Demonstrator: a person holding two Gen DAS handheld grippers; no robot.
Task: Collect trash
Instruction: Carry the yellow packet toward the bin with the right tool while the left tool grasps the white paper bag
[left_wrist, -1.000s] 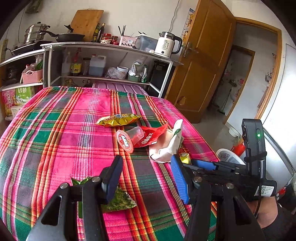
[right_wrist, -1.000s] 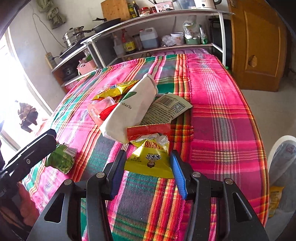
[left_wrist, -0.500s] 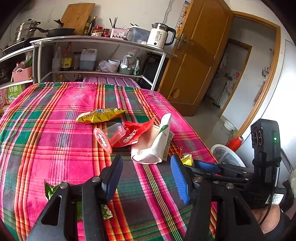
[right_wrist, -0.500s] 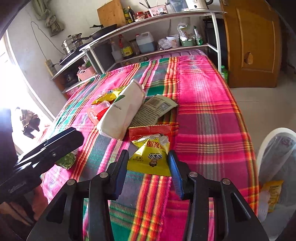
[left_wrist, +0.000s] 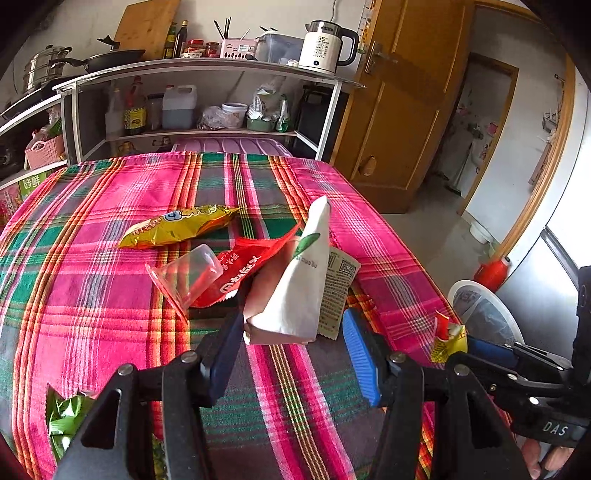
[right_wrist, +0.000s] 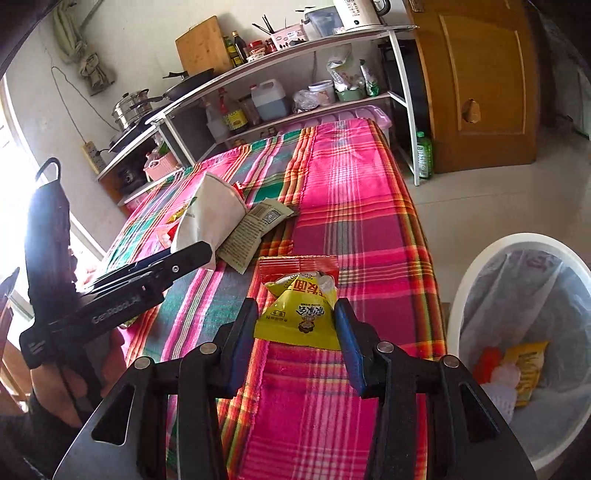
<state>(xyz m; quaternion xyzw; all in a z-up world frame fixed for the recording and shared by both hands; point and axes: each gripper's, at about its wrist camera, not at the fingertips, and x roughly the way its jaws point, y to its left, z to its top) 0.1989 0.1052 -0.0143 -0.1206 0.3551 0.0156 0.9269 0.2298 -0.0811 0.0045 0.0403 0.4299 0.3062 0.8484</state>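
Right gripper (right_wrist: 297, 332) clamps yellow packet (right_wrist: 299, 314); left gripper (left_wrist: 295, 354) opening (white bag (left_wrist: 295, 288) between, untouched).

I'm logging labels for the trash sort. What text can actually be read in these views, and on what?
"55": display on the white kettle.
"DAS": body of the right gripper.
"GenRobot.AI": side of the left gripper.
Chinese characters on the yellow snack packet and red wrapper: printed large, not transcribed.
White pouch, leaflet: too small.
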